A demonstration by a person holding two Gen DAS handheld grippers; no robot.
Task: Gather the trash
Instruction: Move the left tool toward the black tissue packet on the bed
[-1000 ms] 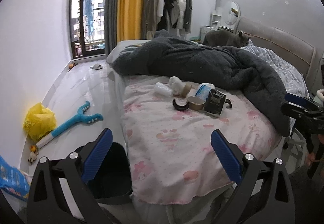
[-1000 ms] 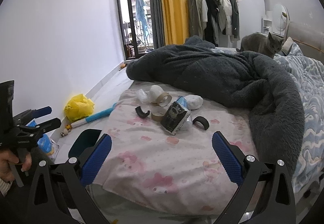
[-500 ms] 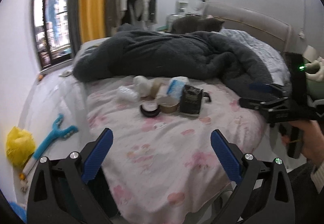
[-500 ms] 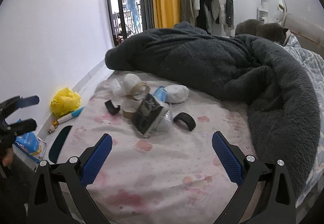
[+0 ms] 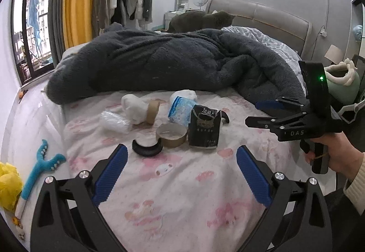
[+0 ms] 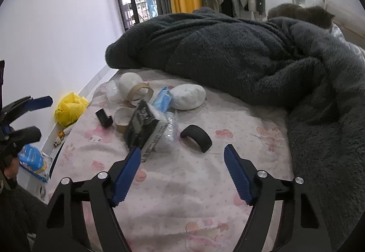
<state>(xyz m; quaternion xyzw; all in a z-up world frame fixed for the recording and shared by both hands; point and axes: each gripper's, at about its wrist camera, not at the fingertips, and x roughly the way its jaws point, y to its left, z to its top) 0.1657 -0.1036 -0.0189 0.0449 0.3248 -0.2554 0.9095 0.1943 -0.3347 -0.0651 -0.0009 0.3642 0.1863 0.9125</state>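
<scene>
Progress: nothing is judged collected yet; the whole trash pile lies on the pink sheet [image 6: 205,201].

Left gripper [image 5: 180,174]: jaws spread wide, empty. Ahead of them: black curved piece [image 5: 147,148], tape core [image 5: 172,134], black carton [image 5: 205,127].

Right gripper [image 6: 182,172]: jaws closing, nothing held. Black ring [image 6: 196,138] just beyond the gap; carton [image 6: 146,129] beside the left jaw.

Containers: no bin is seen. Yellow bag [image 6: 69,110] on the floor, contents hidden.
</scene>
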